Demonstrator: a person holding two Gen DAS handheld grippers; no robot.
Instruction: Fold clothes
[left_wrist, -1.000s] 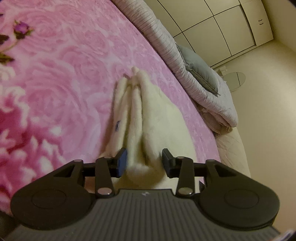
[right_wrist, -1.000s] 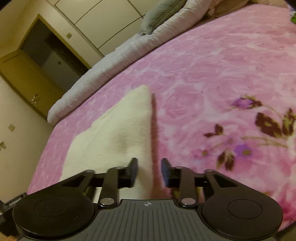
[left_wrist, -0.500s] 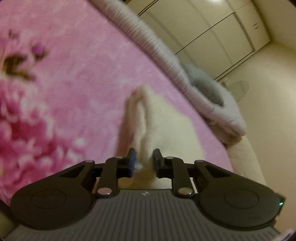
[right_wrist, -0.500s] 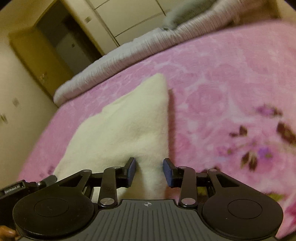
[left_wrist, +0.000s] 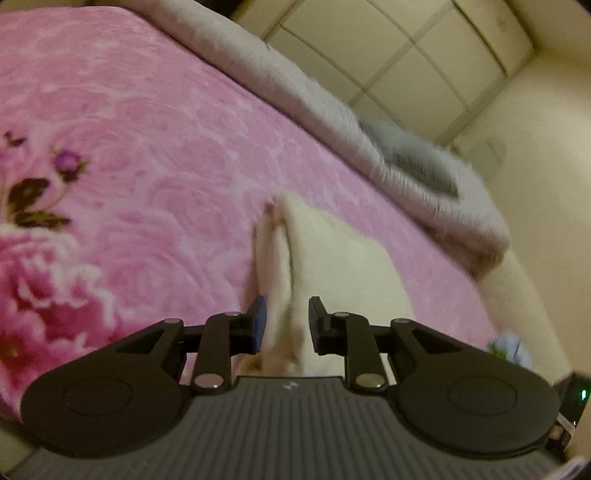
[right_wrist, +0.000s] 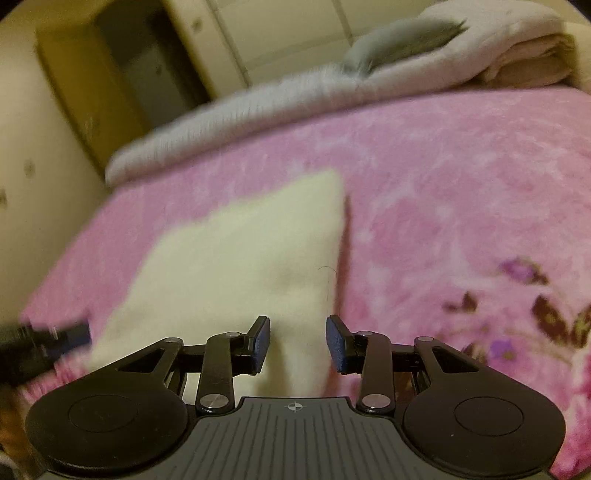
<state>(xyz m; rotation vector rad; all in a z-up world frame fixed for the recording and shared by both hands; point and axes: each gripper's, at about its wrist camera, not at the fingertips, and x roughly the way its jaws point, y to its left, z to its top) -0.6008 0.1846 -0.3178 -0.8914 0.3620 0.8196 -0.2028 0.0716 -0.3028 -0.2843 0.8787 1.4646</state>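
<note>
We noted the pink floral blanket (left_wrist: 155, 155) covering the bed, with a dark-leaved flower print at 9 o'clock in the left wrist view. The cream garment (left_wrist: 343, 266) lay folded on the blanket near the middle, its stacked edges running from the left gripper (left_wrist: 284, 325) up toward 12 o'clock. That gripper's jaws stood partly apart, straddling the folded edge; the cloth filled most of the gap, but we could not tell whether the pads pressed it. A grey rolled quilt (left_wrist: 295, 92) and a grey pillow (left_wrist: 413, 158) lay along the far edge at 1 o'clock.

In the right wrist view, the garment (right_wrist: 240, 266) spread from 9 o'clock to centre. The right gripper (right_wrist: 297, 343) had jaws open, its corner between them, apparently untouched. Blur obscured detail.
</note>
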